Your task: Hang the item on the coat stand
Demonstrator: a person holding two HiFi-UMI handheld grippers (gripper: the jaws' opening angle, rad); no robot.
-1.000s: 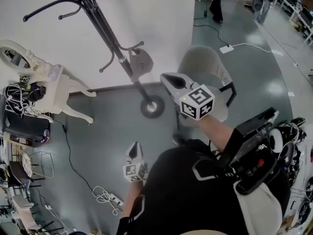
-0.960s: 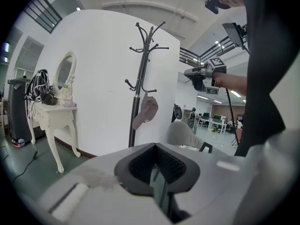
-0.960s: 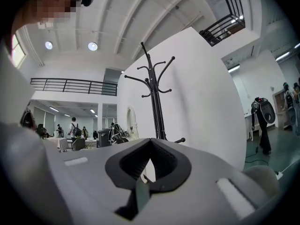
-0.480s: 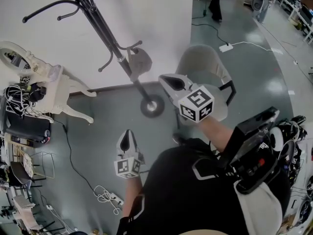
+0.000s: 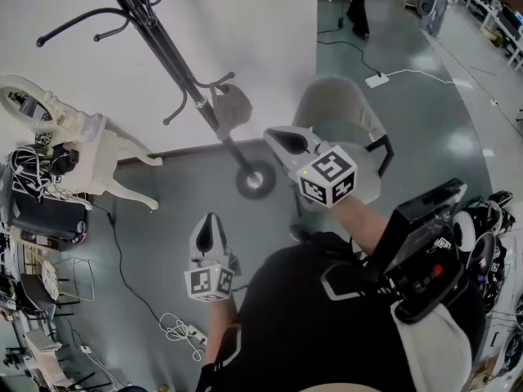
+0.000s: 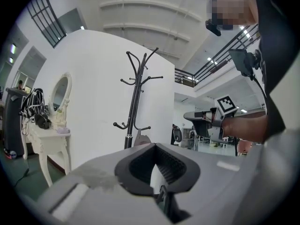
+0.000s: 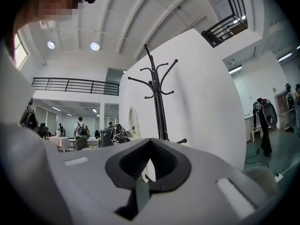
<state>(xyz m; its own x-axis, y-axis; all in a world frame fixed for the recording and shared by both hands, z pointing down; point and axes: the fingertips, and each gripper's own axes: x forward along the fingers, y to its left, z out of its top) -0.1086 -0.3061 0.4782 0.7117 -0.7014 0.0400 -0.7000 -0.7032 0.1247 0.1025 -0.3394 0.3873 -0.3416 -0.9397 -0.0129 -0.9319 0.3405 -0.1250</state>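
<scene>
**Head view.** The cap (image 5: 233, 104) hangs on a low hook of the coat stand (image 5: 176, 76), close to the white wall. The left tongs (image 5: 204, 233) and right tongs (image 5: 288, 140) are well apart from it.

**Left gripper view.** The left tongs are pressed together with nothing between them. Only this view shows the right tongs side-on. The cap's top shows just above the jaws.

**Right gripper view.** The right tongs are pressed together and empty. The upper hooks show clearly. The cap does not show.

**Handling.** The cap is probably light, soft cloth with a stiffer brim. Take hold at the brim or the back edge.
</scene>
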